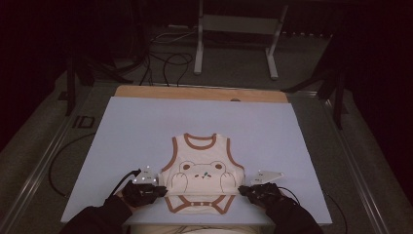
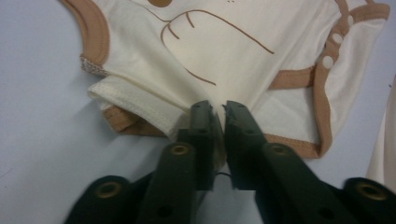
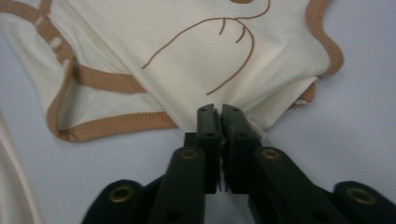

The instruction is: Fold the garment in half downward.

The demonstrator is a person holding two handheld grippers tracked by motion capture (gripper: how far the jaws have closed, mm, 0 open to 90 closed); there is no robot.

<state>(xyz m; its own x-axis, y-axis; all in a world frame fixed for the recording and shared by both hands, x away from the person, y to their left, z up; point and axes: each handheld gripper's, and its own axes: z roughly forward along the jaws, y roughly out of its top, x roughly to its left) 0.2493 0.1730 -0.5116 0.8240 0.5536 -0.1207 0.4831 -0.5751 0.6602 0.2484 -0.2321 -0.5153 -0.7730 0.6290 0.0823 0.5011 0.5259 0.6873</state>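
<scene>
Lavender mat carries the bodysuit at its near edge. Left gripper and right gripper each pinch a lower side corner; lift both evenly, cloth kept taut.

Bare mat around the bodysuit

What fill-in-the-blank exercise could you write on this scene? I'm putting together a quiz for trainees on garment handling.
1. The cream sleeveless baby bodysuit with brown trim lies on a pale ____ sheet.
2. The left gripper is ____ on the bodysuit's fabric.
3. The right gripper pinches the bodysuit at its ____ side in the high view.
4. The print on the bodysuit's front shows a ____.

Missing words: blue; shut; right; bear
</scene>
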